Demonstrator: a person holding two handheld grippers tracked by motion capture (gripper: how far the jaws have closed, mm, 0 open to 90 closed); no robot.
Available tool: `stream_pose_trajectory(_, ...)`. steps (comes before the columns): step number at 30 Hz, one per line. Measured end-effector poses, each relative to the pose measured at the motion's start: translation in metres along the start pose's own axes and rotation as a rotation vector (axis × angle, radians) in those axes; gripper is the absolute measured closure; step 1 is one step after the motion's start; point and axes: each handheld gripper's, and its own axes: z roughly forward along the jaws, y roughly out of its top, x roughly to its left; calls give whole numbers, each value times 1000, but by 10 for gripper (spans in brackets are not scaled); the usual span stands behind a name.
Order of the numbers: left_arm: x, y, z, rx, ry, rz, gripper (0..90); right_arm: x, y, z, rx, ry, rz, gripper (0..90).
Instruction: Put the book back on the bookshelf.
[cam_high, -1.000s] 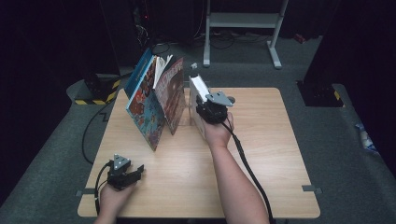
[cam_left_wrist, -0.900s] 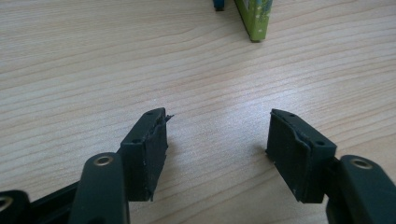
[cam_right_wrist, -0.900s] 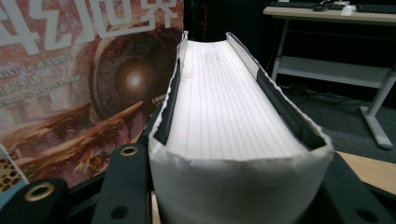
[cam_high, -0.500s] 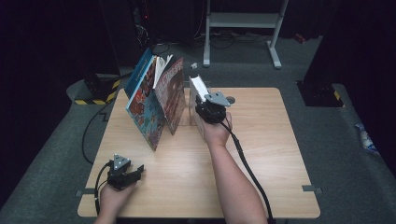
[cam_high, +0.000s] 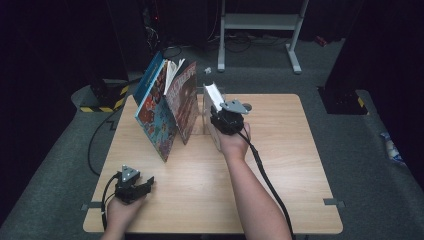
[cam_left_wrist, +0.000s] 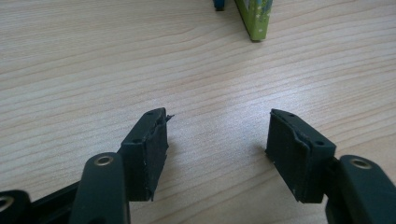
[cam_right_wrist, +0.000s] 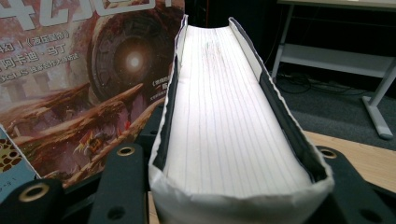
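While your right gripper (cam_high: 226, 120) is working near the middle of the high view, its two black jaws are pinching a thick white-covered book (cam_right_wrist: 229, 116) from either side, one jaw lying along each cover in the right gripper view, with the lined page edges running up the centre of that frame. That book is standing on edge on the wooden table (cam_high: 280, 165), just right of a clear stand (cam_high: 202, 120) whose shape you cannot quite make out. Left of it in the high view, two large picture books (cam_high: 167, 107) are leaning against each other, their covers filling the upper left of the right gripper view with a reddish illustrated scene. Your right hand (cam_high: 235, 142) is sitting just below the gripper in the high view, a black cable (cam_high: 267, 177) trailing down along the forearm. Toward the lower left of the high view, your left gripper (cam_high: 131, 184) is resting low on the table, well apart from the books; in the left gripper view its jaws are standing spread with bare wood grain between them, and a green book corner (cam_left_wrist: 254, 18) is showing at the top edge.
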Motion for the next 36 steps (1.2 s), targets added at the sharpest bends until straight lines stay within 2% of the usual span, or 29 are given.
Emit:
stream_pose_trajectory(16,0,0,0,0,-2,1,383,-4,2,-2,3,25,10,471)
stream_pose_trajectory(22,0,0,0,0,-5,0,383,-6,4,-2,18,33,15,486)
stream_pose_trajectory(26,0,0,0,0,-5,0,383,-5,4,-2,18,16,-3,528)
stream_pose_trajectory(33,0,0,0,0,-5,0,385,2,9,1,25,-11,-19,537)
stream_pose_trajectory(36,0,0,0,0,-6,-1,385,6,15,5,31,-33,-50,537)
